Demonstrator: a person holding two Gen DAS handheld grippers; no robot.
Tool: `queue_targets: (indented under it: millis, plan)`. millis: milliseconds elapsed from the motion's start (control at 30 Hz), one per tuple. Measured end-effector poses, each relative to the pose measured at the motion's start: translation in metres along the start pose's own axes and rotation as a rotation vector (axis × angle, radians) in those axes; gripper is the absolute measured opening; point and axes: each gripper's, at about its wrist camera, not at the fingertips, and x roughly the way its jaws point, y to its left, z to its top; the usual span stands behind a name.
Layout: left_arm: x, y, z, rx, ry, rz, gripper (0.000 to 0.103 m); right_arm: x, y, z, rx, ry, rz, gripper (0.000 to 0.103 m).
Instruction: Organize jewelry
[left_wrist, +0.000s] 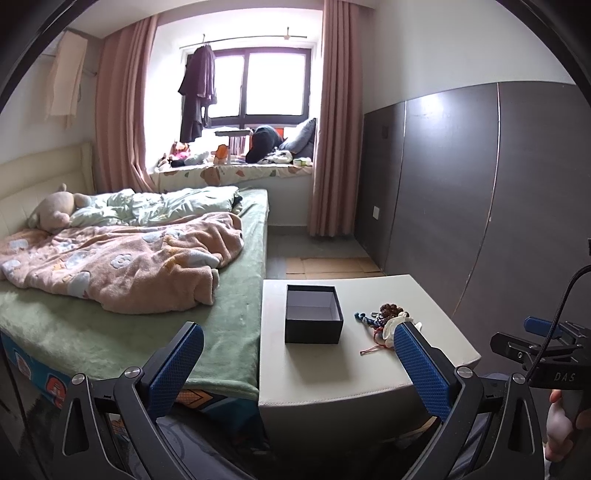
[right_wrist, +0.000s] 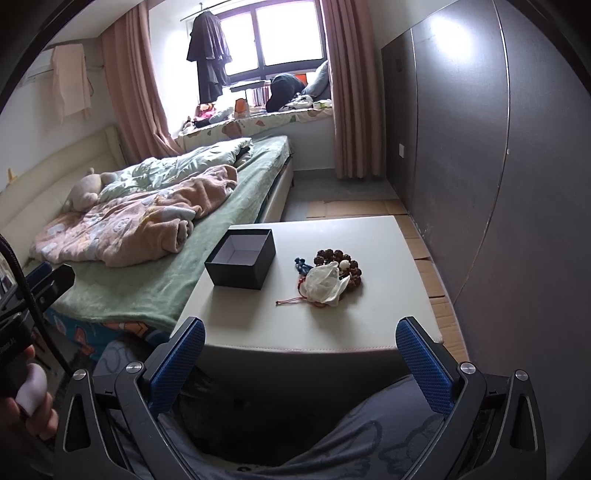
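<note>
An open, empty dark box stands on a white low table. To its right lies a pile of jewelry: a brown bead bracelet, a white piece, a blue item and a red cord. My left gripper is open and empty, near the table's front edge; its right finger hides part of the pile. My right gripper is open and empty, in front of the table. The right gripper also shows at the right edge of the left wrist view.
A bed with a pink blanket and a plush toy borders the table's left side. A dark wardrobe wall runs along the right. Cardboard sheets lie on the floor behind the table.
</note>
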Motion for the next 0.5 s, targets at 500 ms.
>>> queue_targets:
  millis: [500]
  plan:
    - [-0.0011,0.0028,-0.0006,-0.007,0.002,0.0,0.103,-0.0016,-0.0006,0.0018,0.006,-0.005,-0.003,0.103]
